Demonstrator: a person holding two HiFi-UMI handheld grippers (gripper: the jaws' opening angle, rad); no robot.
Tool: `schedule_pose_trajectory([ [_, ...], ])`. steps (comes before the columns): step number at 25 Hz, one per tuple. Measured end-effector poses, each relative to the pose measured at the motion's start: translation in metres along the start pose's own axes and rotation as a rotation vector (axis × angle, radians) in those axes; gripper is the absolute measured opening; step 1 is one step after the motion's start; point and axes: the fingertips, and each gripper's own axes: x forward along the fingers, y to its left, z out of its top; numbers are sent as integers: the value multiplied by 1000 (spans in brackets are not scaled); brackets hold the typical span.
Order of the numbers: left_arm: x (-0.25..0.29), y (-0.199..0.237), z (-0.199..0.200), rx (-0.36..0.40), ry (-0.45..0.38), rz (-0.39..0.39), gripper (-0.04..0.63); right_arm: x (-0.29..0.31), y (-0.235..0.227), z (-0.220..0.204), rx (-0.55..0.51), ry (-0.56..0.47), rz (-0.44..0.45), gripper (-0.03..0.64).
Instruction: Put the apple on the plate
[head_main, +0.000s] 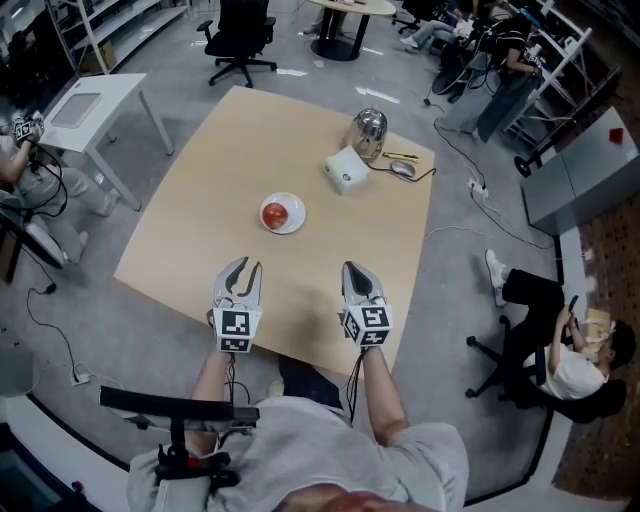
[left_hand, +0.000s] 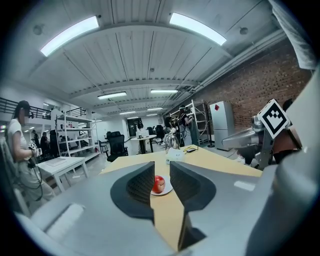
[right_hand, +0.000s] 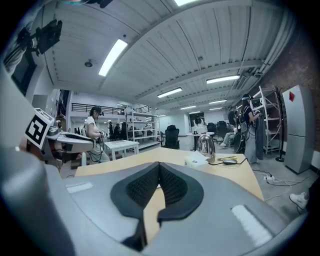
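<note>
Apple (head_main: 277, 213) red, glossy, on white plate (head_main: 298, 214)

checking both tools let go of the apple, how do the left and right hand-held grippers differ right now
The left hand-held gripper has its jaws apart with a clear gap; the right hand-held gripper has its jaw tips together. The apple on the plate shows through the left one's gap in its own view; the right gripper view shows no apple. Shared: both are empty, over the table's near edge.

Glossy red apple (head_main: 277, 212), matt wooden table (head_main: 250, 150), shiny metal kettle (head_main: 370, 131).
</note>
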Motion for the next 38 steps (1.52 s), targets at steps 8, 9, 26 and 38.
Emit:
schedule_pose_trajectory([
  [8,-48,-3,17,-5,-18,43,95,-44,9,12,3,-18,-13,6],
  [9,-55,-4,20,-6,-20,45,94,-50,11,14,3,-18,-15,6],
  [26,-117,-6,28,-18,-46,81,62,-103,30,16,-5,-36,-36,6],
  [38,-157,-2,37,-13,-78,111,28,-138,47,27,-25,-70,-33,6],
])
